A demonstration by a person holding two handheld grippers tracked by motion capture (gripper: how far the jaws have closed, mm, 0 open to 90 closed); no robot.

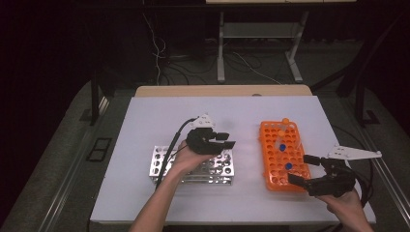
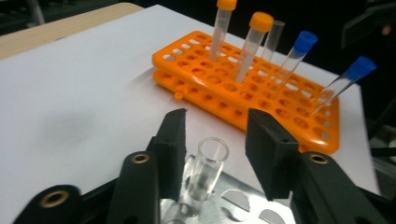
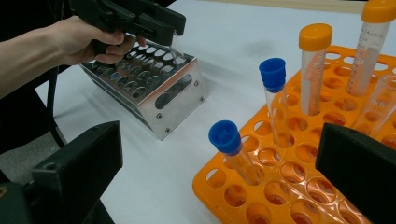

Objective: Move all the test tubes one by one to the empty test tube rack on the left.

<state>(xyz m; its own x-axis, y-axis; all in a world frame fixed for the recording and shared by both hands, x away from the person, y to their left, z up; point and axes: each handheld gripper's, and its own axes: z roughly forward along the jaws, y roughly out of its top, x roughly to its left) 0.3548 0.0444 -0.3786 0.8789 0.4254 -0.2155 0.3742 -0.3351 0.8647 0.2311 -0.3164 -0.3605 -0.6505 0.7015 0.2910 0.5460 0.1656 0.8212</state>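
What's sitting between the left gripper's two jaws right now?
An uncapped clear tube, standing in the metal rack, sits between the left gripper's jaws in the left gripper view; the pads stand apart from it.

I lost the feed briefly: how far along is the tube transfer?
Done: one uncapped clear tube stands in the metal rack, between the left gripper's open jaws. In hand: nothing; the right gripper is open. Left: five tubes in the orange rack.

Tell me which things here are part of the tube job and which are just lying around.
In the job: clear uncapped tube, metal rack, orange rack, capped tubes, left gripper, right gripper.
Lying about: white table, floor cables.
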